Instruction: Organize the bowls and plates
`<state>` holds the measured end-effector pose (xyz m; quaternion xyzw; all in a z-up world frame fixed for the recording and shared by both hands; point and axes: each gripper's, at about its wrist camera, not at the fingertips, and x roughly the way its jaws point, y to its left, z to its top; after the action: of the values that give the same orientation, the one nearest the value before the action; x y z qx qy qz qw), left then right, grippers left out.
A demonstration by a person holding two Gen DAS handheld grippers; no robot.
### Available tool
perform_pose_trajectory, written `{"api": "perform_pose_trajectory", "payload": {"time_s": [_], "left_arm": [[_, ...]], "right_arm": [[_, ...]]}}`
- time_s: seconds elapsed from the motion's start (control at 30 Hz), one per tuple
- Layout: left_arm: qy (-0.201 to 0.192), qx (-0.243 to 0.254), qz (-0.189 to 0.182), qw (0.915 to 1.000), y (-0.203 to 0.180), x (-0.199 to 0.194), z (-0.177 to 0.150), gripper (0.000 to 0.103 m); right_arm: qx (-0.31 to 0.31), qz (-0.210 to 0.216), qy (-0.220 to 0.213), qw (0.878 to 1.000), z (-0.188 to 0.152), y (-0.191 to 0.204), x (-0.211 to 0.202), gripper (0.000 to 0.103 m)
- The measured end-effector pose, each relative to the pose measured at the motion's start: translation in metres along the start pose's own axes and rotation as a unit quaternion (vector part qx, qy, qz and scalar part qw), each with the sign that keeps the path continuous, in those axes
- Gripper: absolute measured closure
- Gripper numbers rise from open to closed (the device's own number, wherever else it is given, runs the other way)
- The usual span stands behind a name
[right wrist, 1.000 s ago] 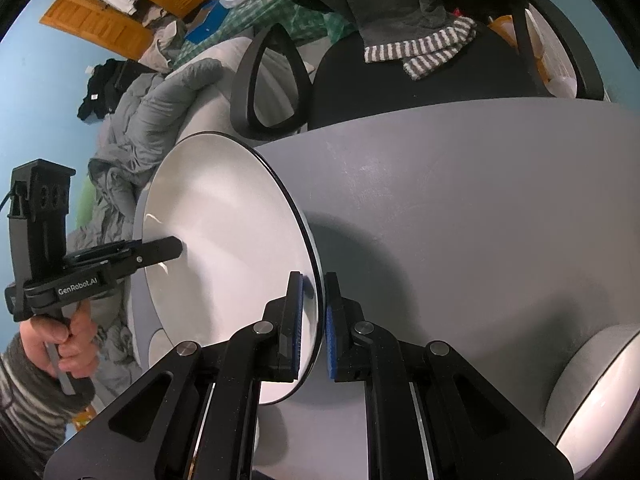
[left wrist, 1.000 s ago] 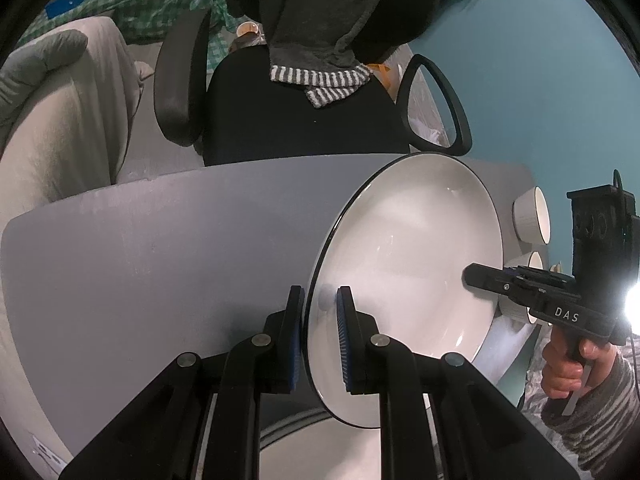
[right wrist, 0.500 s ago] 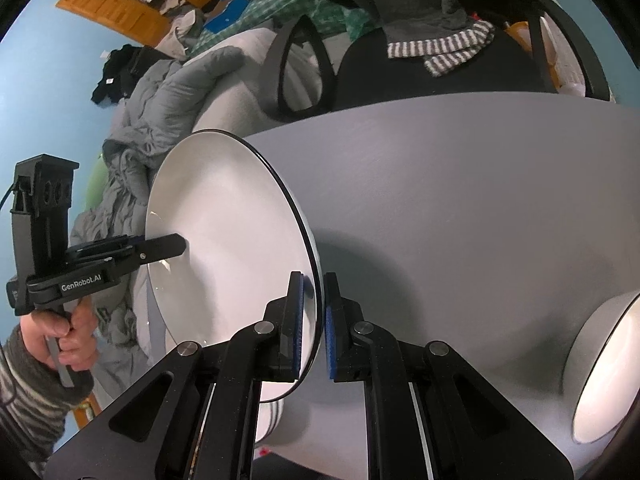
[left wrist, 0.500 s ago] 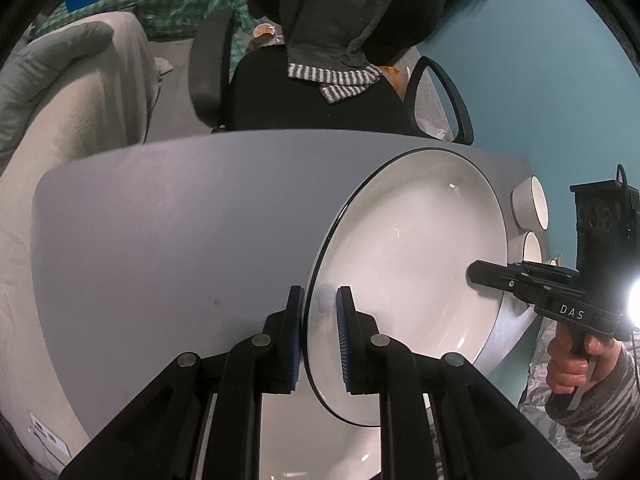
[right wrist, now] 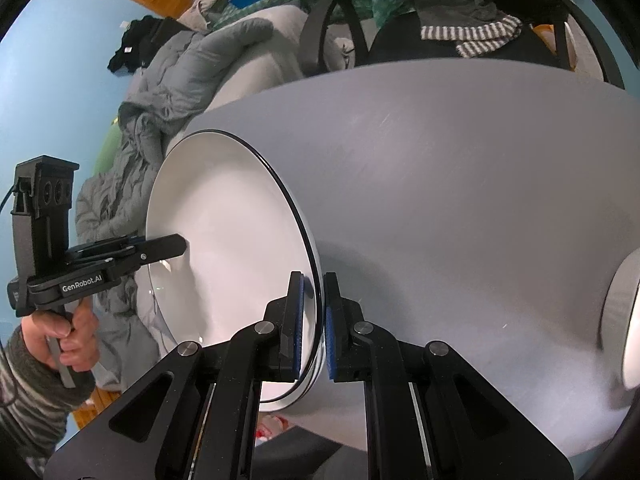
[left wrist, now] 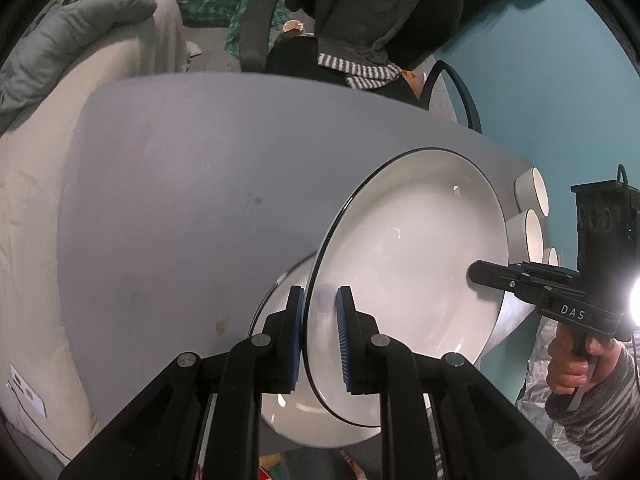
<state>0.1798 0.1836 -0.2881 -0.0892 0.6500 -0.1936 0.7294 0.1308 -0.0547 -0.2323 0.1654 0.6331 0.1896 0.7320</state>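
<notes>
The large white plate (left wrist: 404, 280) hangs above the grey surface (left wrist: 192, 200), clamped at opposite rim points: my left hand-held gripper (left wrist: 319, 336) is closed on the near rim in the left wrist view, and my right hand-held gripper (right wrist: 313, 320) is closed on the opposite rim. A second plate (left wrist: 280, 304) lies on the surface directly beneath. Three small bowls (left wrist: 532, 196) stand in a row near the surface's far right edge. Risk: both grips hold only thin rim, so uneven hand travel could twist the plate free, or its low edge could strike the plate below. Open surface extends to the left; the office chair (left wrist: 360, 32) borders the far edge.
</notes>
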Motion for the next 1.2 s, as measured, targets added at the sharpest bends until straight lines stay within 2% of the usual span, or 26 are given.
{"api": "perform_pose_trajectory", "payload": {"time_s": [0.37, 1.0, 1.1, 1.17, 1.2], "left_arm": [[0.014, -0.018, 0.001, 0.9997, 0.019, 0.011, -0.037, 0.087], [0.028, -0.025, 0.006, 0.9993, 0.025, 0.028, -0.047, 0.087], [0.033, -0.023, 0.004, 0.9992, 0.019, 0.029, -0.046, 0.076], [0.034, -0.011, 0.006, 0.9993, 0.011, 0.03, -0.046, 0.062], [0.034, -0.005, 0.007, 0.9994, 0.008, 0.031, -0.047, 0.059]], "right_arm": [[0.0, -0.003, 0.022, 1.0, -0.027, 0.011, 0.022, 0.093], [0.024, -0.002, 0.043, 0.999, -0.032, 0.015, 0.044, 0.093], [0.034, 0.005, 0.045, 0.998, -0.032, 0.012, 0.045, 0.093], [0.041, 0.01, 0.047, 0.998, -0.033, 0.01, 0.046, 0.093], [0.043, 0.012, 0.049, 0.998, -0.033, 0.009, 0.047, 0.093]]}}
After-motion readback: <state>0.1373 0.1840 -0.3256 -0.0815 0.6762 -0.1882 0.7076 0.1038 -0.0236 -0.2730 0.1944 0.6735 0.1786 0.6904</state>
